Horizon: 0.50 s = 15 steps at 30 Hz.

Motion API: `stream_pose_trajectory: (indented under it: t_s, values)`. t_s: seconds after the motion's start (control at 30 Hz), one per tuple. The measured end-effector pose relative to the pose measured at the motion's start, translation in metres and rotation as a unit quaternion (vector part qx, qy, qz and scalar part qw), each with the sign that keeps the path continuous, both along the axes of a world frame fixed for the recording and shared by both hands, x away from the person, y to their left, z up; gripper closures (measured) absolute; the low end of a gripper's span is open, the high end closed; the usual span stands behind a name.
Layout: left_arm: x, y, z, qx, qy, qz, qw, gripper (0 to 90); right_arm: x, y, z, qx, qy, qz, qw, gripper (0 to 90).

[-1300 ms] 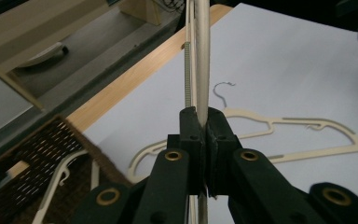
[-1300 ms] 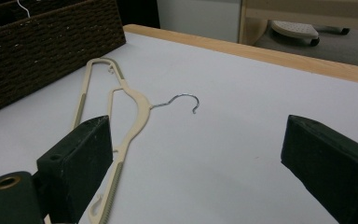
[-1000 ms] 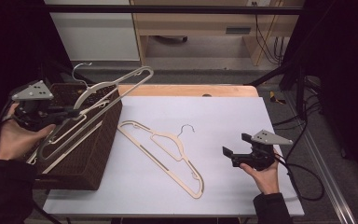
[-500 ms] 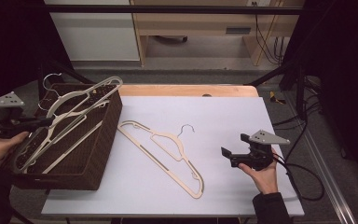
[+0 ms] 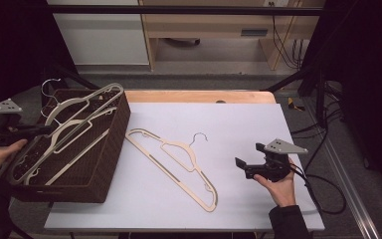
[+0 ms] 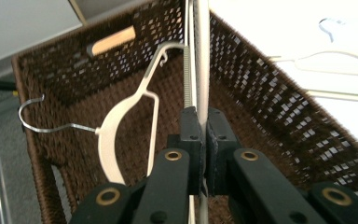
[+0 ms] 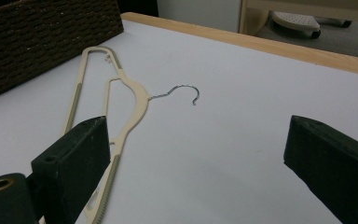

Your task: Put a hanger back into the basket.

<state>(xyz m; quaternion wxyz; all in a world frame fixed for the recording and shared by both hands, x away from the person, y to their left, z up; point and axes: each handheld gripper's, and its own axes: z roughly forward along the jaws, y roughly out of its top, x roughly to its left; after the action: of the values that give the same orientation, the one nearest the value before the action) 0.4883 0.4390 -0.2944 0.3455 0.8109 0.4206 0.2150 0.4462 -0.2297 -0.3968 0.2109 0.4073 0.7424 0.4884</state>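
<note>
Dim room, dark edges; white table (image 5: 238, 129) brightly lit from above, overexposed in left gripper view. Soft shadows. Near jaws blurred in both gripper views; high view grainy

One cream hanger (image 5: 179, 162) lies flat on your table, hook away from you. Others (image 5: 69, 132) rest tilted in the wicker basket (image 5: 110, 149).
</note>
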Motion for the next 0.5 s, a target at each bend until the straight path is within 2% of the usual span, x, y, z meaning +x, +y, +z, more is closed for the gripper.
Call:
stream_pose_trajectory:
  t_s: [0.23,0.37,0.4,0.5]
  values:
    - [0.007,0.006,-0.022,-0.007,0.026,0.016,0.9995,87.0,0.000,0.000,-0.001,-0.002,0.000,0.002,1.0000,7.3]
    - [0.013,-0.001,-0.035,-0.010,0.050,0.006,0.9987,86.8,0.001,0.001,-0.001,-0.003,0.002,0.001,1.0000,7.3]
    - [0.015,-0.004,-0.038,-0.004,0.058,0.006,0.9983,86.7,0.001,0.001,-0.002,-0.003,0.002,0.001,1.0000,7.3]
    - [0.020,-0.007,-0.049,-0.006,0.081,0.008,0.9967,86.6,0.001,0.001,-0.001,-0.003,0.002,0.001,1.0000,7.4]
